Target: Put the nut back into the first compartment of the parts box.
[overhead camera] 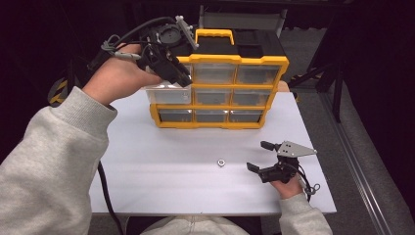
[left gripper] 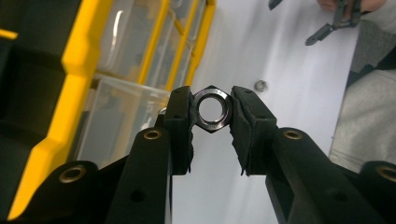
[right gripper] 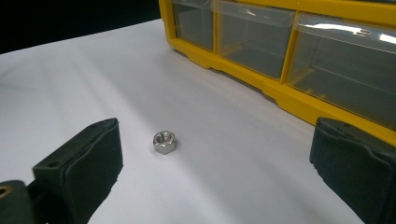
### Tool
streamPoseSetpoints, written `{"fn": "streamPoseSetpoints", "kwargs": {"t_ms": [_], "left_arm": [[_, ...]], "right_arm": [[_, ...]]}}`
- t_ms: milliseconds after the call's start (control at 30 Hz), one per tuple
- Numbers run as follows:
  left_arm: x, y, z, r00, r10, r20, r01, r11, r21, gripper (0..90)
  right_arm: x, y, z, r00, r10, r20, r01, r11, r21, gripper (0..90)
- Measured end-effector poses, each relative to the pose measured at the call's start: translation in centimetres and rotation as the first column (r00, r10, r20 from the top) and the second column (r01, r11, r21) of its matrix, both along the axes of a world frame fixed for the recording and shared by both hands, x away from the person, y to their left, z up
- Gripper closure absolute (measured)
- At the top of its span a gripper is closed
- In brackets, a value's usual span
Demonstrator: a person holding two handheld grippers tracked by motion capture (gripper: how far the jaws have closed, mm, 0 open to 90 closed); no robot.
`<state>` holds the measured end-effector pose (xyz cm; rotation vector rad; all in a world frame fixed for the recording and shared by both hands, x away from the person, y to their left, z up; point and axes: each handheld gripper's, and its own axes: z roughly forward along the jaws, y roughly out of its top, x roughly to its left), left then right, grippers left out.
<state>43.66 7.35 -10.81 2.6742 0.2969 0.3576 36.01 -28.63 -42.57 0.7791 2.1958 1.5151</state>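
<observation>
Steel nut [left gripper: 213, 109] sits clamped between left tongs [left gripper: 212, 112].

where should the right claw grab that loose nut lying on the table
Across two opposite flats of the small hex nut, coming from above with the pads dropping either side. It lies flat on the white table, hole up and low, so only its side faces offer purchase. The right claw stands open just beside it, nothing between them, so lowering and closing would likely do.
</observation>
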Motion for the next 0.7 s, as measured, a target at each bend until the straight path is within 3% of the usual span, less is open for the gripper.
{"fn": "streamPoseSetpoints", "kwargs": {"t_ms": [167,233,433,700], "left_arm": [[0.6,0.7,0.1,0.9993,0.033,0.014,-0.033,0.9992,-0.024,69.5],[1.1,0.8,-0.1,0.9988,0.041,0.026,-0.041,0.9991,-0.014,69.5],[2.4,1.4,-0.9,0.9949,0.101,0.009,-0.101,0.9949,0.0,69.5],[3.9,1.8,-2.2,0.9904,0.138,-0.008,-0.138,0.9904,0.013,69.5]], "right_arm": [[0.0,0.0,-0.1,1.0,0.001,-0.004,-0.001,1.0,0.0,2.9],[0.0,0.1,0.0,1.0,-0.002,-0.004,0.002,1.0,-0.008,2.9],[0.0,0.0,0.0,1.0,0.0,-0.003,0.0,1.0,-0.001,2.9],[0.0,0.1,0.0,1.0,0.001,-0.003,-0.001,1.0,-0.003,2.9]]}}
